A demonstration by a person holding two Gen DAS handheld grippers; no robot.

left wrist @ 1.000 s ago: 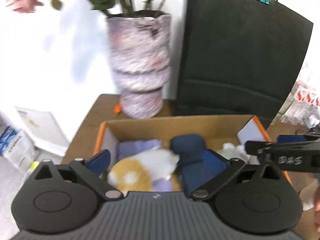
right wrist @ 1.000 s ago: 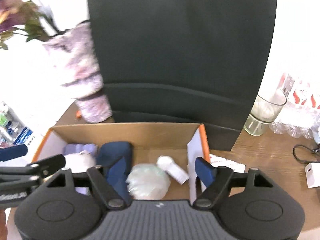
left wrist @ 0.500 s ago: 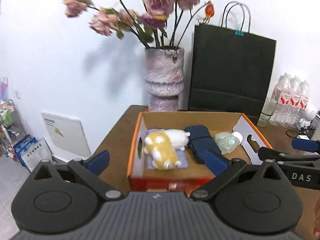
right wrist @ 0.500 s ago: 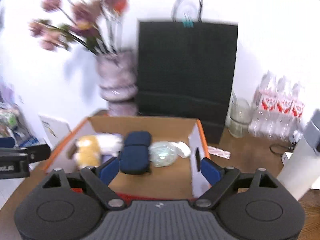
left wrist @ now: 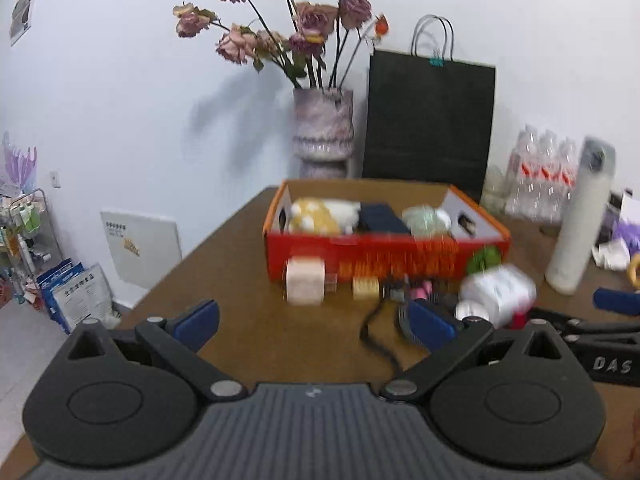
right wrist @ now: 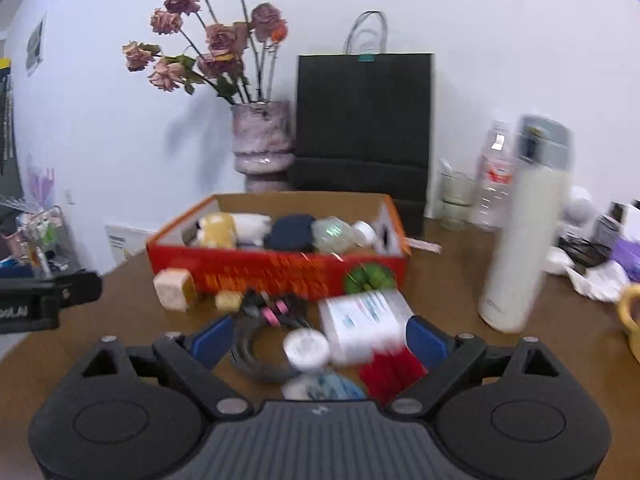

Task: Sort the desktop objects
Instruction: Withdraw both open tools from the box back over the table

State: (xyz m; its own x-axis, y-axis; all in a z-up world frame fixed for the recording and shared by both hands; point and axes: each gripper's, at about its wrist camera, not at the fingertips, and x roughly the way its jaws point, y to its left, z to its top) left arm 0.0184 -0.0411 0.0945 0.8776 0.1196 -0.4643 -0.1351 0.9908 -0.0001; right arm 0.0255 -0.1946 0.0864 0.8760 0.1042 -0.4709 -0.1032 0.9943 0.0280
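An orange cardboard box (left wrist: pixel 384 256) (right wrist: pixel 276 268) stands on the brown table and holds a plush toy (left wrist: pixel 320 214), a dark blue case (right wrist: pixel 290 232) and a pale green bundle (right wrist: pixel 332 232). In front of it lie a pink cube (left wrist: pixel 305 284), a small yellow item (left wrist: pixel 365 288), a black cable (right wrist: pixel 256 348), a white packet (right wrist: pixel 366 320), a round white lid (right wrist: pixel 306 348) and a red item (right wrist: pixel 390 370). My left gripper (left wrist: pixel 314 322) is open and empty, above bare table. My right gripper (right wrist: pixel 318 336) is open and empty, just short of the clutter.
A vase of dried roses (left wrist: pixel 323 132) and a black paper bag (left wrist: pixel 428 124) stand behind the box. A tall white flask (right wrist: pixel 524 228), water bottles (left wrist: pixel 540 176), a glass (right wrist: pixel 456 200) and a yellow mug (right wrist: pixel 630 320) are on the right. The table's left edge is near.
Both grippers have pulled back and away from the box. The box now sits farther off, and the clutter in front of it has come into view. Both stay open.
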